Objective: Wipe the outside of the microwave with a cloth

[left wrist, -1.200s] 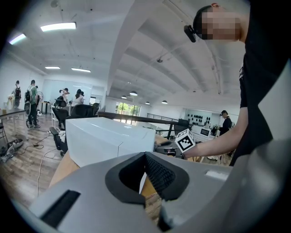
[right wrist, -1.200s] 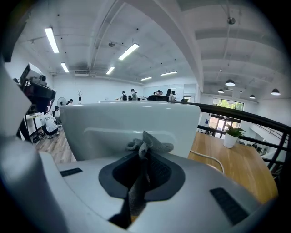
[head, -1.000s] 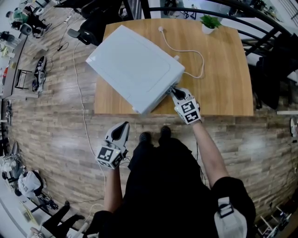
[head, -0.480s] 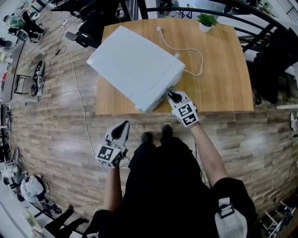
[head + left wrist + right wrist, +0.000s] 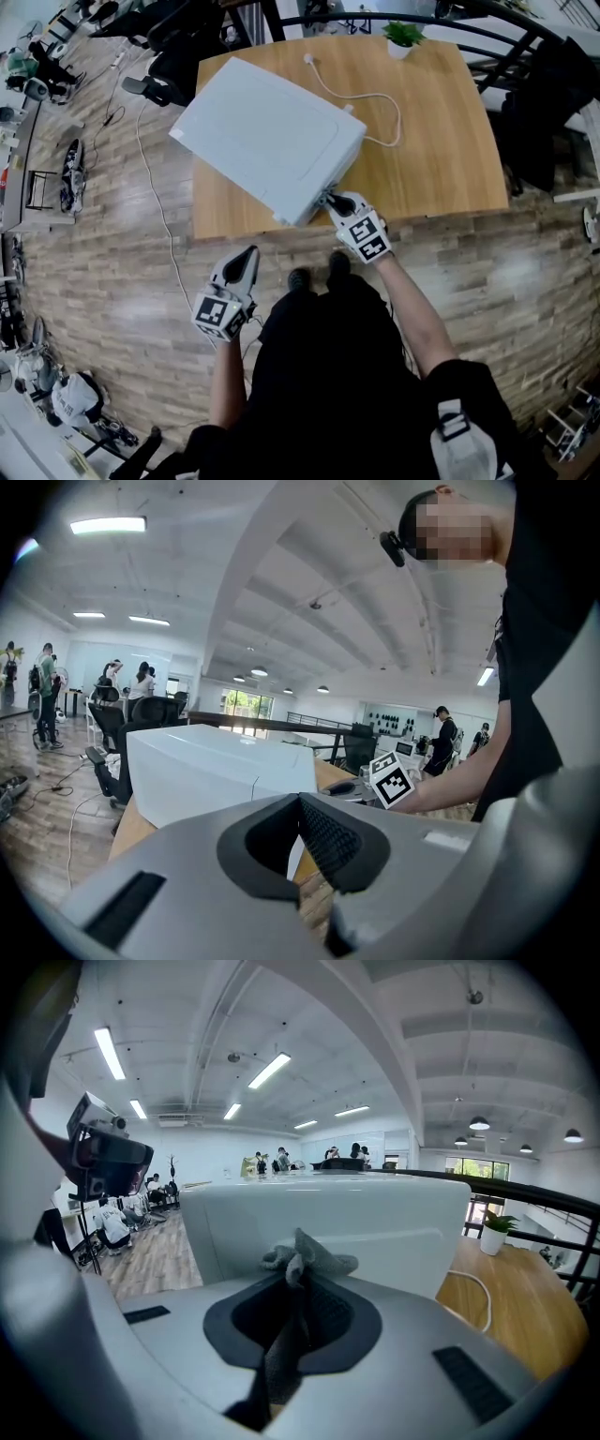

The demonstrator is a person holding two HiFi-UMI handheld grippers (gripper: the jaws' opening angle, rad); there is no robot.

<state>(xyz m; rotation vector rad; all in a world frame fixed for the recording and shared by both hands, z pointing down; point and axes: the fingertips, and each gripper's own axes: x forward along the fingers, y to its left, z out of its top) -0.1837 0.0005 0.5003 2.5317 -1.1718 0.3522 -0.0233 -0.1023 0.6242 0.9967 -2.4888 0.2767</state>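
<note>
A white microwave [image 5: 267,141] stands askew on the wooden table [image 5: 441,159]. My right gripper [image 5: 328,198] is against the microwave's near side, close to its front corner. In the right gripper view this gripper [image 5: 298,1274] is shut on a grey cloth [image 5: 305,1258], whose bunched end pokes out at the microwave's white wall [image 5: 375,1232]. My left gripper [image 5: 249,255] hangs over the floor in front of the table, apart from the microwave. In the left gripper view it [image 5: 298,808] is shut with nothing between its pads, and the microwave [image 5: 216,766] lies ahead.
The microwave's white power cord [image 5: 380,108] loops across the table behind it. A small potted plant [image 5: 403,37] stands at the table's far edge. Black office chairs [image 5: 178,66] stand at the far left, and a thin cable [image 5: 155,187] trails over the wooden floor.
My right gripper has slid leftward with the cloth along the microwave's near side, toward the front corner. The left gripper has stayed where it was.
</note>
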